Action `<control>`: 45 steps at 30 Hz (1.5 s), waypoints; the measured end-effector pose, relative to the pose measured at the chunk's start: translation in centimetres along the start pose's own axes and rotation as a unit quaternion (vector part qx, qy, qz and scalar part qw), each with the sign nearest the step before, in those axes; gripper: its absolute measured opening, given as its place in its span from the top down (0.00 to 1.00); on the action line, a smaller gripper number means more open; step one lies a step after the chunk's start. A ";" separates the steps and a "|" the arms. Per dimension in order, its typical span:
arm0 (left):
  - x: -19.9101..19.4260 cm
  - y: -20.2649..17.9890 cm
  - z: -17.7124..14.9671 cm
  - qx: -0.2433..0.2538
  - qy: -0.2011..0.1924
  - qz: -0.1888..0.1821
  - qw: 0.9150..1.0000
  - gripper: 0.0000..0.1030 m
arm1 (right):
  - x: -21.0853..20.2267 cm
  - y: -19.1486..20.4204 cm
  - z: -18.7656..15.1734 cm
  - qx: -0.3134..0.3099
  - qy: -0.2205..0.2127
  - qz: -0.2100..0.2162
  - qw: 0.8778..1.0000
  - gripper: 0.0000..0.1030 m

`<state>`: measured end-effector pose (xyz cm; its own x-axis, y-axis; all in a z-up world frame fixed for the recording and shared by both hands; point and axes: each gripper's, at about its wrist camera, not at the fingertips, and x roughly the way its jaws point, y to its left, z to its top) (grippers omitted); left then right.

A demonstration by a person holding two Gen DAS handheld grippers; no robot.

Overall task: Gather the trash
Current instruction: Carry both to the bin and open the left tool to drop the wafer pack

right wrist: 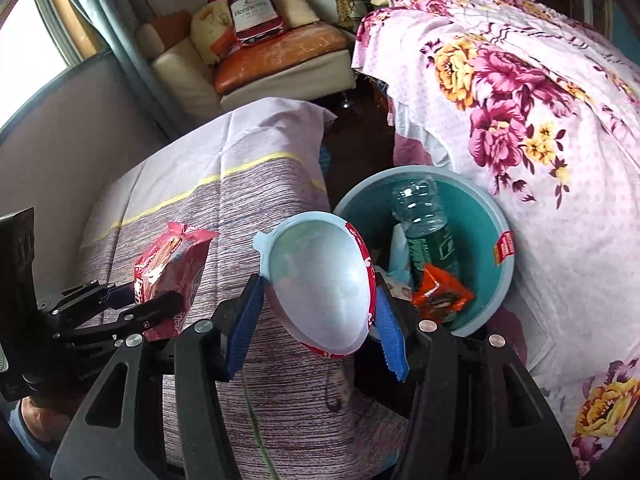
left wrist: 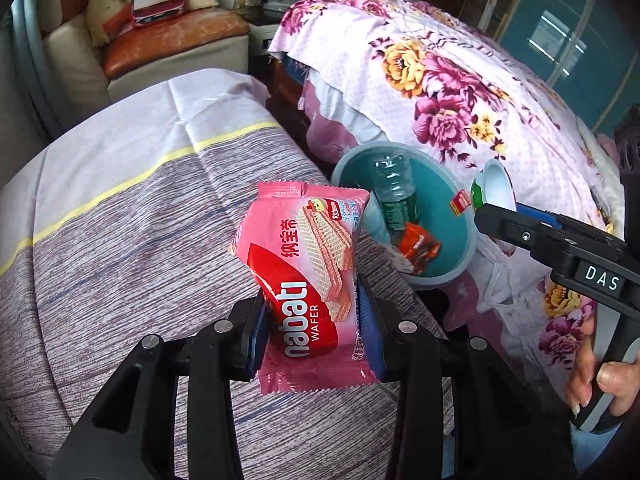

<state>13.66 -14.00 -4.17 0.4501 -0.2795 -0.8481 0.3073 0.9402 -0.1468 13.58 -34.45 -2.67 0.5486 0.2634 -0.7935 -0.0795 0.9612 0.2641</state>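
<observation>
My left gripper (left wrist: 314,312) is shut on a pink Nabati wafer packet (left wrist: 304,256) and holds it above the striped cloth, left of the teal bin (left wrist: 452,208). It also shows in the right wrist view (right wrist: 160,300) with the packet (right wrist: 168,268). My right gripper (right wrist: 320,316) is shut on an empty white plastic cup (right wrist: 320,280) with a red rim, held next to the bin (right wrist: 492,248). In the left wrist view the cup (left wrist: 496,184) hangs at the bin's right rim. The bin holds a plastic bottle (right wrist: 428,228) and an orange wrapper (right wrist: 440,292).
A table covered with a grey and lilac striped cloth (left wrist: 132,216) lies left of the bin. A bed with a floral pink cover (left wrist: 460,80) rises right of it. A cream sofa (right wrist: 248,60) with cushions and a red bag stands at the back.
</observation>
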 end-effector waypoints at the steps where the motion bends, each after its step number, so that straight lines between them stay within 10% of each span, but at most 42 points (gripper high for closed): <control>1: 0.3 -0.5 0.4 0.003 0.001 -0.003 1.000 0.61 | 0.0 -0.5 0.1 0.002 -0.002 -0.001 1.000 0.50; 31: 10.4 -7.1 7.0 0.054 0.045 -0.037 0.997 0.60 | 1.5 -9.8 3.4 0.067 0.003 -0.050 0.997 0.50; 38: 10.5 -7.4 7.2 0.066 0.037 -0.002 0.997 0.18 | 2.2 -9.8 3.7 0.067 0.011 -0.051 0.996 0.49; 45: 8.9 -5.7 7.0 0.045 0.023 0.004 0.999 0.11 | 2.6 -9.4 3.7 0.063 0.015 -0.053 0.997 0.49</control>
<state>21.82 -23.26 -7.31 0.4141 -0.2615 -0.8719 0.3794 0.9202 -0.0958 18.82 -43.07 -5.22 0.5230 0.1657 -0.8361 0.0834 0.9663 0.2436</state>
